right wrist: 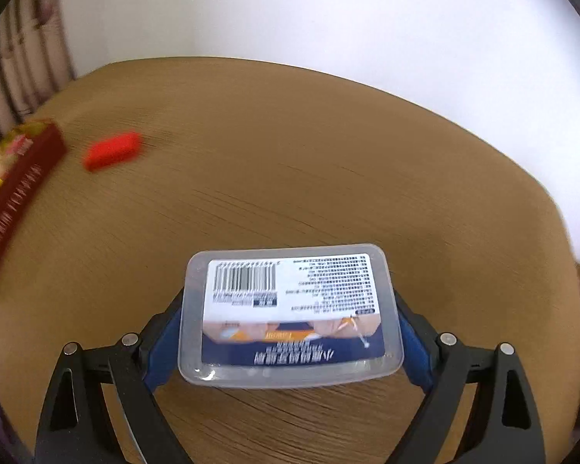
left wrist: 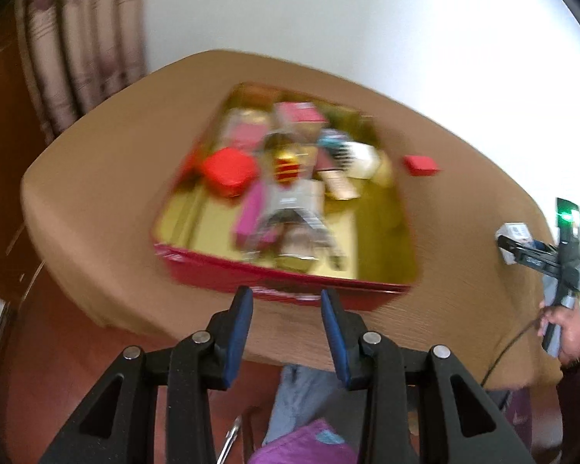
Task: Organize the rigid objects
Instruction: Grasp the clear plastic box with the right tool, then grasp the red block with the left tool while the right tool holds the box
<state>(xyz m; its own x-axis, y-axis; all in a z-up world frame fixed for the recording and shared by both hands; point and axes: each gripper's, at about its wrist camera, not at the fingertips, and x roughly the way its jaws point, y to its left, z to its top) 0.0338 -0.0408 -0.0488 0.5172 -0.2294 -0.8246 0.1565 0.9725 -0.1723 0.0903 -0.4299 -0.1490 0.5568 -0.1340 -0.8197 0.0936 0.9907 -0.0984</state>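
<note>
My right gripper (right wrist: 290,309) is shut on a clear plastic box (right wrist: 290,282) with a barcode label, its blue pads pressed on the two short sides just above the brown table (right wrist: 290,154). The same box (left wrist: 512,232) shows at the right edge of the left wrist view, in the right gripper (left wrist: 516,249). A red tin (left wrist: 212,274) with a gold inside holds several small boxes and packets. My left gripper (left wrist: 286,305) hangs open and empty before the tin's near wall. A small red box (left wrist: 421,164) lies on the table right of the tin.
The small red box (right wrist: 112,150) and the tin's red side (right wrist: 15,189) lie far left in the right wrist view. A person's hand (left wrist: 564,332) holds the right gripper's handle. A curtain (left wrist: 77,46) hangs behind the table; a white wall stands beyond.
</note>
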